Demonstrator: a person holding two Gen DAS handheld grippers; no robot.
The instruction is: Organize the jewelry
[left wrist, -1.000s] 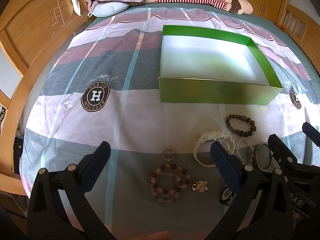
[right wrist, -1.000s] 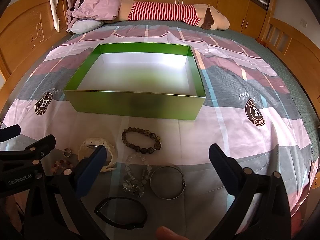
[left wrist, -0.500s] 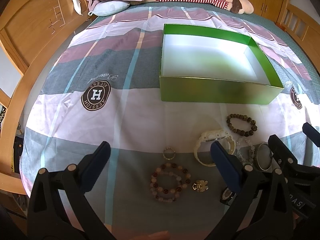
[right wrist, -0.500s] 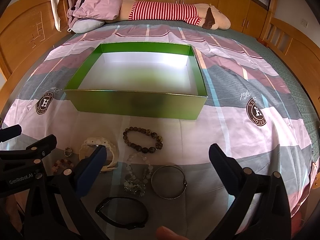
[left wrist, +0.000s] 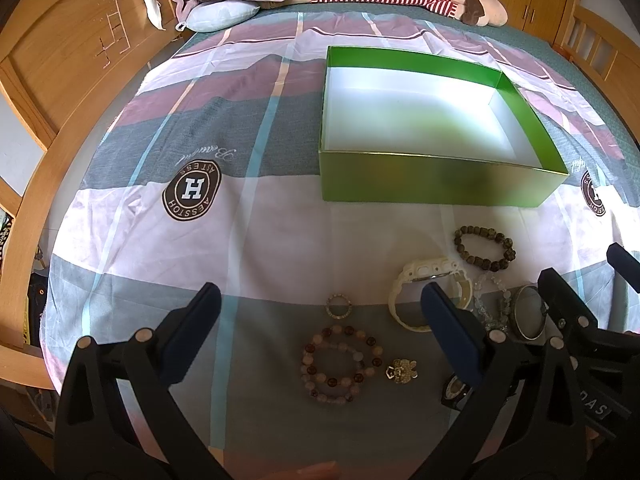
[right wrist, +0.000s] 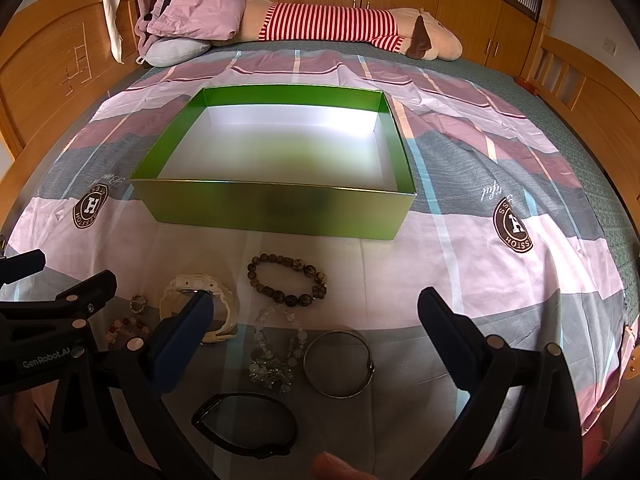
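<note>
An empty green box (left wrist: 436, 188) (right wrist: 276, 210) with a white floor sits on the bedspread. In front of it lie a dark bead bracelet (left wrist: 484, 248) (right wrist: 287, 280), a white watch (left wrist: 416, 280) (right wrist: 200, 292), a clear bead bracelet (right wrist: 276, 348), a silver bangle (right wrist: 339, 364), a black band (right wrist: 244, 424), a pink bead bracelet (left wrist: 340, 364), a small ring (left wrist: 339, 306) and a gold charm (left wrist: 401, 370). My left gripper (left wrist: 320, 312) hangs open above the pink bracelet. My right gripper (right wrist: 316, 316) hangs open above the clear beads and bangle. Neither holds anything.
A striped long plush toy (right wrist: 360, 28) and a pile of pink clothes (right wrist: 196, 10) lie at the far end of the bed. Wooden bed frame (left wrist: 60, 64) runs along the left; wooden cabinets (right wrist: 480, 12) stand behind.
Both views have shifted slightly downward, so the box and jewelry sit a little lower in frame. The jaws stay as wide as before; no item has moved.
</note>
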